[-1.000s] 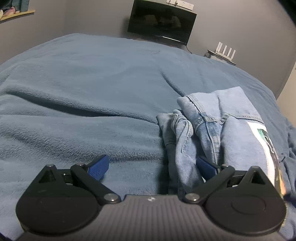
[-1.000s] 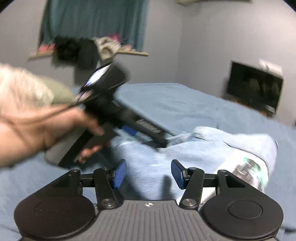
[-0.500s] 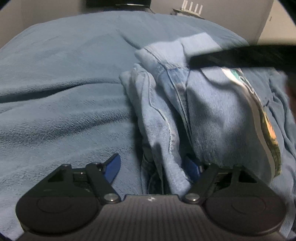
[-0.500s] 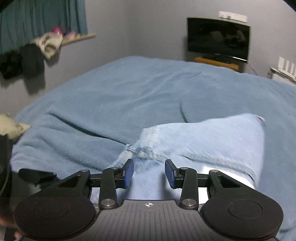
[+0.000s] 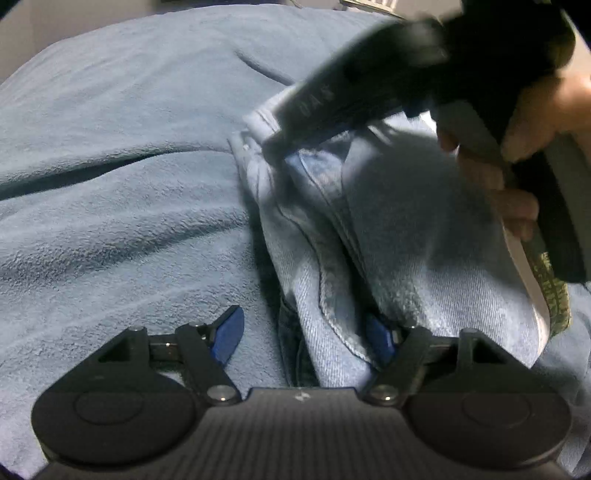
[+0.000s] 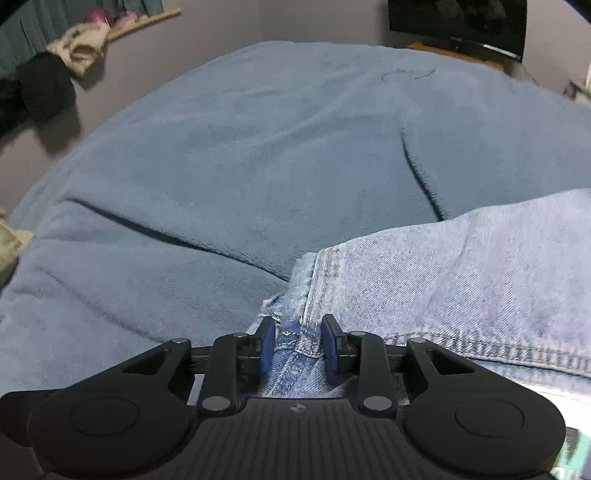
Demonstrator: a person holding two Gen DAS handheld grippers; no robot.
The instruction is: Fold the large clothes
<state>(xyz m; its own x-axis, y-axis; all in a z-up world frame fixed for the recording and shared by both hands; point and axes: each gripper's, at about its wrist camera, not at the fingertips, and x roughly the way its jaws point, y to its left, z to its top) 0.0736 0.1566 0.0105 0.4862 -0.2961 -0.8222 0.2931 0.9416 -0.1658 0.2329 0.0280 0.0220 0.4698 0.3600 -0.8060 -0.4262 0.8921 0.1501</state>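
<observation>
A bunched light blue denim garment (image 5: 388,236) lies on a blue fleece blanket (image 5: 122,155). My left gripper (image 5: 306,338) is open, with a fold of the denim between its fingers; the right blue pad (image 5: 376,338) is partly hidden by cloth. In the right wrist view the denim (image 6: 461,280) fills the lower right. My right gripper (image 6: 298,343) is open with narrow jaws set around a seamed denim edge (image 6: 299,347). In the left wrist view the right gripper's body (image 5: 369,92) reaches down to the garment's far corner.
The blanket (image 6: 258,155) covers a wide bed with long creases. A dark TV (image 6: 458,18) stands beyond the bed. Clothes (image 6: 77,44) lie on a shelf at the upper left. A printed white panel (image 5: 543,280) shows on the garment's right edge.
Both grippers have moved down and in onto the denim. The right gripper's jaws have narrowed around the seam. The left gripper has slid further onto the fold.
</observation>
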